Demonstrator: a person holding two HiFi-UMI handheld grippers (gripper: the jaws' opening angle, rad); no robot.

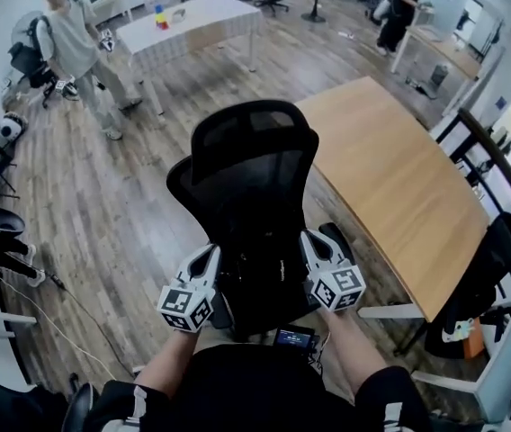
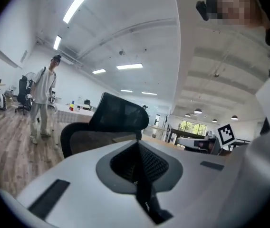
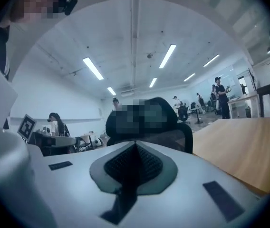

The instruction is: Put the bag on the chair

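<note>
Open office, wood floor, black chair ahead. Closed and empty beside the chair back: left tool and right tool. No bag in sight; probably soft, floppy: best gripped by strap or handle.

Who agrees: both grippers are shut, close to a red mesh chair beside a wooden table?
No: the head view shows a black chair, not red. The left gripper and right gripper are shut, close to it, beside the wooden table.
</note>
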